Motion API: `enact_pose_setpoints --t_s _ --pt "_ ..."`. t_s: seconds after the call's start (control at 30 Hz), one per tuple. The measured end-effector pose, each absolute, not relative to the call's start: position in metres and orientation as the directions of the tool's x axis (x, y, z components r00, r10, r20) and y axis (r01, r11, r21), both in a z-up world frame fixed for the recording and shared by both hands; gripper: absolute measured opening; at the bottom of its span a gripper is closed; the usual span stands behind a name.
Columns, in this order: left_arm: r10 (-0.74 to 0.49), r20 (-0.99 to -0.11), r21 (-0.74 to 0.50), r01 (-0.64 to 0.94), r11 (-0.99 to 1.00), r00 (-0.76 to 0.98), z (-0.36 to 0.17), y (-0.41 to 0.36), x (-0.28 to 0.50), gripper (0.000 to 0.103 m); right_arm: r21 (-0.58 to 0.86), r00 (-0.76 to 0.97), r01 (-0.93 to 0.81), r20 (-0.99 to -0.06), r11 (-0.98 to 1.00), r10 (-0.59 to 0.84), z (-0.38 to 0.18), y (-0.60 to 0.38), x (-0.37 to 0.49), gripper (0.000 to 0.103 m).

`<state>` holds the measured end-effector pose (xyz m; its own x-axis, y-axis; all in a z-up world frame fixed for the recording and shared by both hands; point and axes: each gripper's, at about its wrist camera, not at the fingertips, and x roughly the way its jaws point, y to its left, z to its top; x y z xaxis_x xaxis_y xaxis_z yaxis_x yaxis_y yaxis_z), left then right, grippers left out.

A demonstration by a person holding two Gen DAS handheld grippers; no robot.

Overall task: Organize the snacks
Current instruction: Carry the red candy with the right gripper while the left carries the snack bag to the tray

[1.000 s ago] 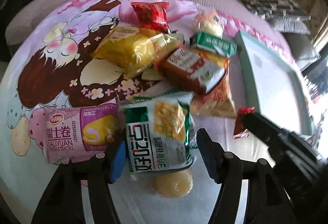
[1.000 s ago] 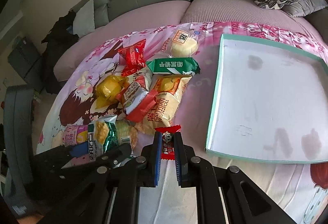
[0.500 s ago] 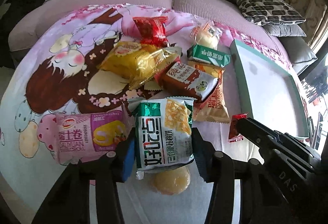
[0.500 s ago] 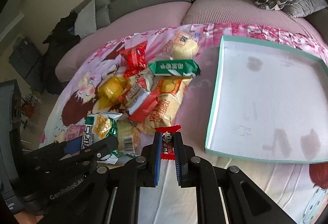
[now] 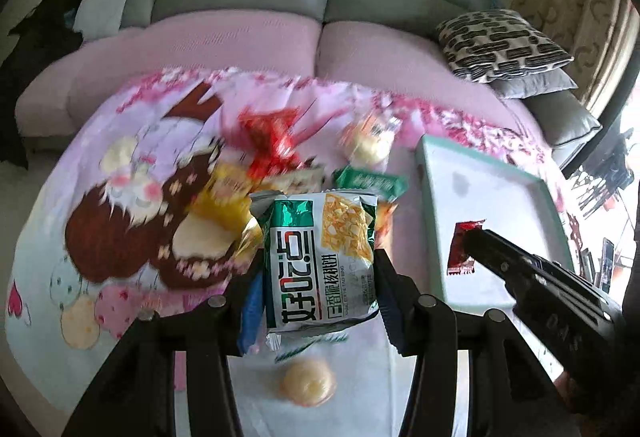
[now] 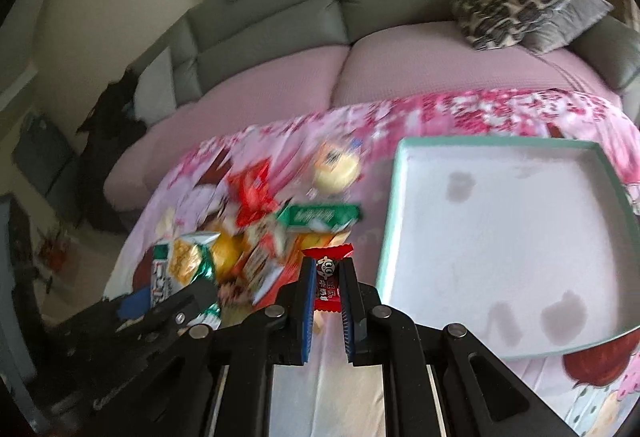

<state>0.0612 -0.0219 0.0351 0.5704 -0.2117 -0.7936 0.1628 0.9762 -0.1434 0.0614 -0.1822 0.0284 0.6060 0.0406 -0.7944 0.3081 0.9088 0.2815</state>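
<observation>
My left gripper [image 5: 318,277] is shut on a green-and-white snack bag [image 5: 320,257] and holds it lifted above the table. The bag also shows in the right wrist view [image 6: 180,269]. My right gripper [image 6: 327,277] is shut on a small red candy packet [image 6: 326,277], which also shows in the left wrist view [image 5: 464,247], near the left rim of the teal-edged white tray [image 6: 500,237]. A pile of snack packets [image 6: 280,229] lies on the pink cartoon tablecloth left of the tray.
A round yellow jelly cup [image 5: 307,383] lies on the cloth below the lifted bag. A red packet [image 5: 272,141], a green packet [image 5: 370,181] and a round bun [image 5: 370,145] lie in the pile. A grey and pink sofa [image 5: 280,37] with cushions stands behind.
My left gripper closed on the green-and-white bag and lifted it off the cloth. My right gripper rose with the red candy packet, holding it by the tray's left rim.
</observation>
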Motion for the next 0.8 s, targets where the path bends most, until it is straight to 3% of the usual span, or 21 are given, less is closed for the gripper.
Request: enact_pose_setpoints --t_s 0.33,0.8 --pt "-0.292 -0.768 -0.130 0.307 0.943 0.570 0.053 -0.091 0.087 0.052 0.259 0.579 0.534 -0.805 0.805 -0.125 0.022 -0.270 0.055 0.013" --pt "-0.350 -0.822 -0.126 0.455 0.881 0.450 0.010 -0.203 0.128 0.052 0.198 0.505 0.698 -0.818 0.688 -0.276 -0.009 -0.360 0.039 0.013"
